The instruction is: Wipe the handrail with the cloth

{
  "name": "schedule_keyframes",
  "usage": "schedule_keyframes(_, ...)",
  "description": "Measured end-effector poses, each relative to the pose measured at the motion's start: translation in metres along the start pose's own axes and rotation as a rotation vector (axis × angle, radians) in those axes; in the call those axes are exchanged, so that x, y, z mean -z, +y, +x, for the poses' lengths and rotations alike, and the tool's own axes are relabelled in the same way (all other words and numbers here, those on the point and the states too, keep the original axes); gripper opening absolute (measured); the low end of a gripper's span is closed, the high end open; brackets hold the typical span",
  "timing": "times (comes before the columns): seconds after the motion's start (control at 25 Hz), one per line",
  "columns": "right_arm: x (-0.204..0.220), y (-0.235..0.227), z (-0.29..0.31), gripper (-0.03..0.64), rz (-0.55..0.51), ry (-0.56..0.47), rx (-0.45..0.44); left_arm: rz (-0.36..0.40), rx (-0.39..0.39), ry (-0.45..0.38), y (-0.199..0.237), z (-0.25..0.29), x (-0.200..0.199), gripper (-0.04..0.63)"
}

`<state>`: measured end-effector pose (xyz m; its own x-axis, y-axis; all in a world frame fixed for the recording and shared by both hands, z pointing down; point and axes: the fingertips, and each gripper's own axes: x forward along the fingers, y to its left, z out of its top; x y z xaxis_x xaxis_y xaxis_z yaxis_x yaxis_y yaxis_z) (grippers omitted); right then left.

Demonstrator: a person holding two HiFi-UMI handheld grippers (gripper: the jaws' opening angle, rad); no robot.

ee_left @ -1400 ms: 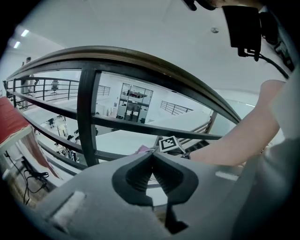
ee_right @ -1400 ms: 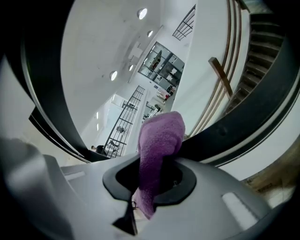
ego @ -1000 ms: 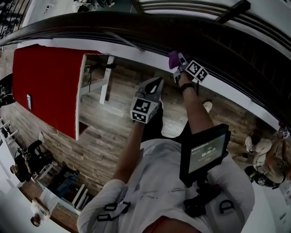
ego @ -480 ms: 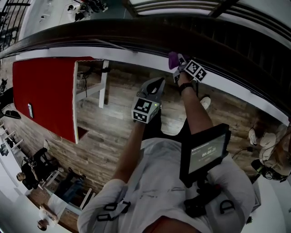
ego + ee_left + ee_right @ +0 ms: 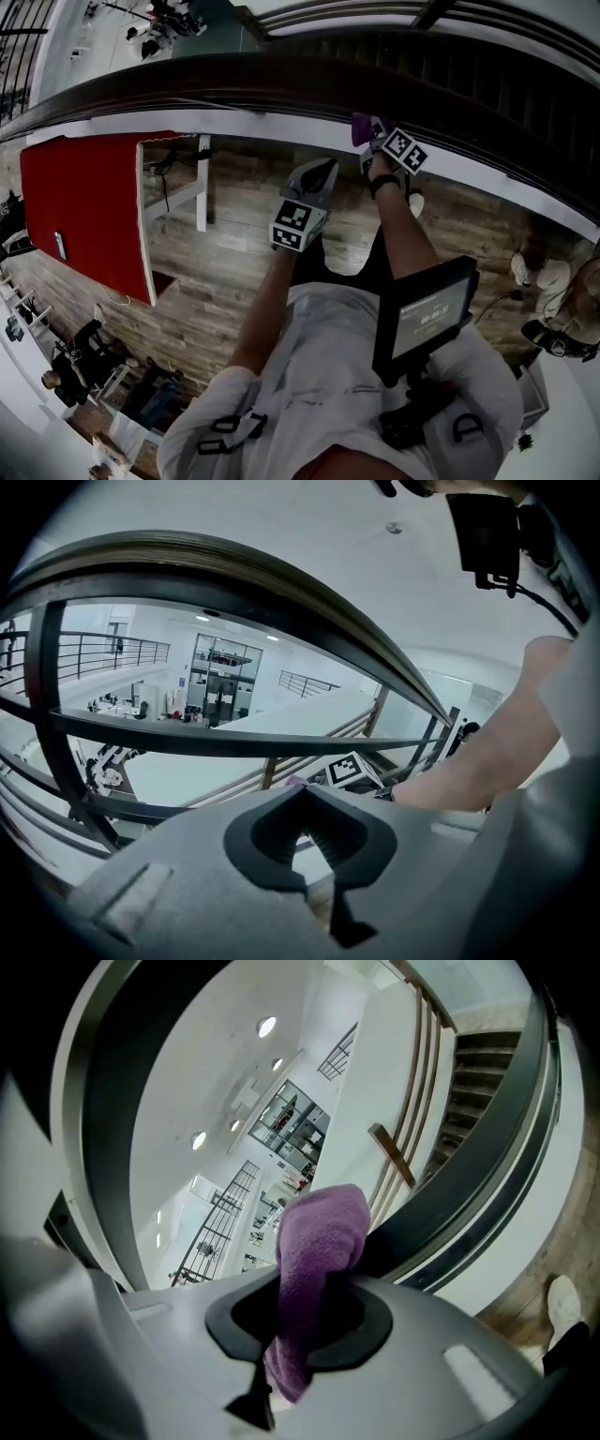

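**A:** Where's the cloth?

**B:** The purple cloth [image 5: 319, 1232] is pinched in the right gripper [image 5: 368, 131]. The jaws are clamped on its lower part, a short tail hangs below them, and the rounded upper end stands free above them.

**A:** And the handrail?

**B:** The dark handrail [image 5: 234, 86] curves across the top of the head view. The cloth's free end sits right at its near edge. The right gripper view shows the cloth overlapping a dark curved bar, but I can't say how firmly they touch.

**A:** What about the other hand?

**B:** The left gripper [image 5: 317, 176] is held lower, apart from the rail, over the wooden floor [image 5: 216, 262], with its tips pointing up toward the rail. Its jaws are pressed together at the tips with nothing between them.

**A:** Anything else nearby?

**B:** There's a red counter [image 5: 84, 216] to the left and a dark tablet [image 5: 427, 319] on the person's chest. The right forearm reaches up to the rail.
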<state>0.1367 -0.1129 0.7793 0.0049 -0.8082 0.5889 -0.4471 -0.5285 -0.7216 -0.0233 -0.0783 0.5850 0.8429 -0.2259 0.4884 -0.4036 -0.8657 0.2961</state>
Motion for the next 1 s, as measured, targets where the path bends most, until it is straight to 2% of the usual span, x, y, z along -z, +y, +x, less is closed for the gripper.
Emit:
schedule_keyframes(0.64, -0.079, -0.095, -0.073, 0.058, 0.072, -0.109, 0.079, 0.063, 0.160, 0.061, -0.094, 0.069, -0.005, -0.002)
schedule_keyframes(1.0, -0.107, -0.130, -0.103, 0.058, 0.089, -0.145, 0.097, 0.099, 0.204, 0.074, -0.130, 0.095, -0.011, -0.002)
